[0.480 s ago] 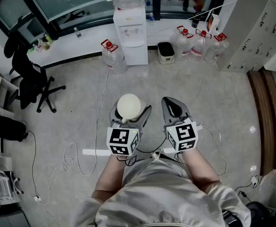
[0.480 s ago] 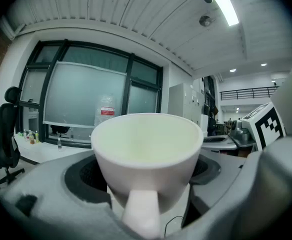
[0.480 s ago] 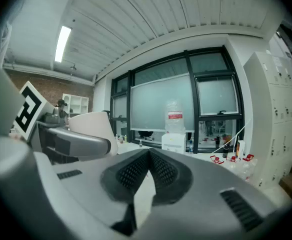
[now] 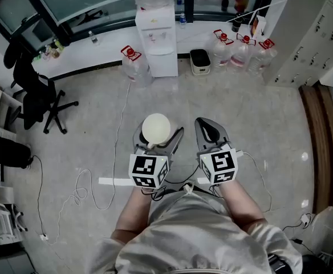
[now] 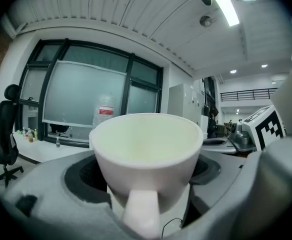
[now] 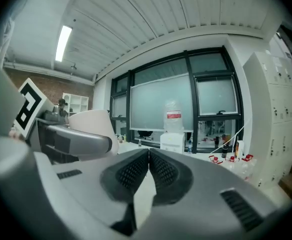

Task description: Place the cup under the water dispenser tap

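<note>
The left gripper [image 4: 158, 132] grasps a white cup [image 4: 155, 127], its jaws spread wide with one dark ribbed pad pressed to each side of the cup's body. In the left gripper view, the left gripper [image 5: 145, 170] carries the white cup [image 5: 147, 156] upright, its handle turned back towards the camera and its pale inside open to the ceiling. The right gripper [image 4: 205, 124] sits just beside it at about the same height, clenched on itself. In the right gripper view, the right gripper [image 6: 149, 153] shows pad against pad, and the white cup [image 6: 93, 124] appears off to its left. Both tools are held out level over the middle of the grey floor [image 4: 86, 130], in front of the person's light-clothed body. The water dispenser [image 4: 155, 39], white with an upturned bottle on top, stands at the far edge of the floor against the white window ledge [image 4: 92, 61]. It is well apart from the white cup and slightly left of straight ahead. One large water jug [image 4: 133, 66] stands at the dispenser's left foot. Three more jugs [image 4: 242, 51] line the far edge to its right, past a small black-topped bin [image 4: 200, 61]. A black office chair [image 4: 38, 99] stands near the far left corner, and a thin white cable [image 4: 121, 119] trails across the floor.
</note>
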`<state>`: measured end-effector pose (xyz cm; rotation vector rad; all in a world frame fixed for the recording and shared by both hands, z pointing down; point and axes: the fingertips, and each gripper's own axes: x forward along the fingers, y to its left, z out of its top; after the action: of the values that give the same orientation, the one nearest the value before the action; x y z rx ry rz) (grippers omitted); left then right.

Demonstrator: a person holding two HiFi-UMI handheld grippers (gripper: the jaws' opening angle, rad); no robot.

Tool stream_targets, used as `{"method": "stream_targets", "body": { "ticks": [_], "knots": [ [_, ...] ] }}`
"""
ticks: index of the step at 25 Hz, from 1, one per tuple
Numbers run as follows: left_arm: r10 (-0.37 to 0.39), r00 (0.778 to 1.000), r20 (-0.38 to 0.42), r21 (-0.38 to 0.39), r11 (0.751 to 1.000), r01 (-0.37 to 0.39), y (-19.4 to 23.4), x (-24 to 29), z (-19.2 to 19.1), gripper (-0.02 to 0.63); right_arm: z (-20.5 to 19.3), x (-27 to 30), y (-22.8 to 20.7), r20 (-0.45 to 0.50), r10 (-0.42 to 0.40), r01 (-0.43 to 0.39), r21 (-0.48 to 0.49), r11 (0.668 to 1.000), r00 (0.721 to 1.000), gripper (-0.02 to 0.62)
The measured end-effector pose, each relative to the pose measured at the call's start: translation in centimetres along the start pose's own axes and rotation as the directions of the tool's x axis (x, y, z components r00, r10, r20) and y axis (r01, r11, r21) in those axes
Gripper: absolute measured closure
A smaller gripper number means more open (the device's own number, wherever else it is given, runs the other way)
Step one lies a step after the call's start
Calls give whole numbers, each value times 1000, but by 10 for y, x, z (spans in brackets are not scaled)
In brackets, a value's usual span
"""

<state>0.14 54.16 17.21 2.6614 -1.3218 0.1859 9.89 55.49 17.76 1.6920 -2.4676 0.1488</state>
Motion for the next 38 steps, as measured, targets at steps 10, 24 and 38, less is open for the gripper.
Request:
{"method": "stream_targets", "body": {
  "ticks": [10, 24, 38],
  "knots": [
    [17, 1000, -3, -2, 1000, -17, -12, 7, -8, 149, -17, -11, -26, -6, -4, 4, 71, 997, 1000, 567],
    [2, 1000, 5, 21, 1000, -3, 19, 47, -1, 149, -26, 30, -47, -15, -36, 37, 100, 994, 999, 566],
    [-17, 1000, 16, 14, 1000, 17, 156, 139, 38, 149, 2, 195, -57, -56, -31, 40, 157, 987, 998, 566]
  ]
}}
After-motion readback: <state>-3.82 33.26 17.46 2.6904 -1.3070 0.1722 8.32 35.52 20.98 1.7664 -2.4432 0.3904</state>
